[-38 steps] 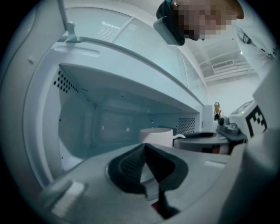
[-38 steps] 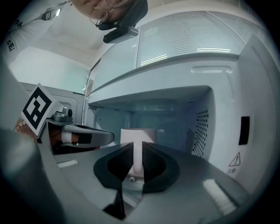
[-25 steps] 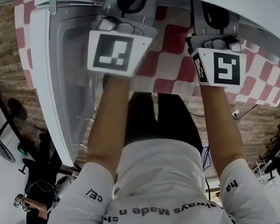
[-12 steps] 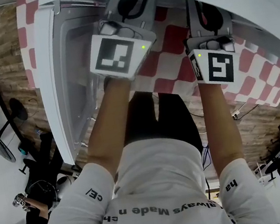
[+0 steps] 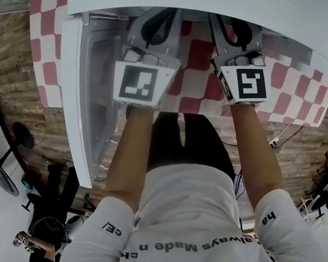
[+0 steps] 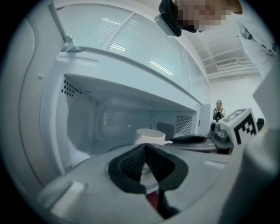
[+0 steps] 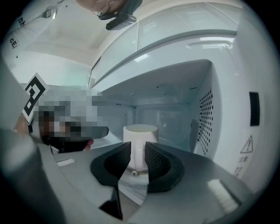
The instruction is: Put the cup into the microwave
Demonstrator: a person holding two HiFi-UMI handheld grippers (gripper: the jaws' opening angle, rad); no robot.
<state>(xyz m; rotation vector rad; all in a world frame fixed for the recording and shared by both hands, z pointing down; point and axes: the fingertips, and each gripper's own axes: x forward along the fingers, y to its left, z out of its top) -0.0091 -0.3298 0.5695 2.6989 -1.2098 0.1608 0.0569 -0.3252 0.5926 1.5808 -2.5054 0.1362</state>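
Both tongs sit at the open microwave (image 7: 205,113): right tongs (image 7: 138,149) pinch the cup (image 7: 140,133) just inside its cavity, left tongs (image 6: 145,148) closed on nothing. Releasing before its base is seated could tip it.

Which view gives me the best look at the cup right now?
The right gripper view: the cup stands upright, centred between the right gripper's fingers, inside the microwave. The left gripper view shows only its upper part. The head view does not show it.
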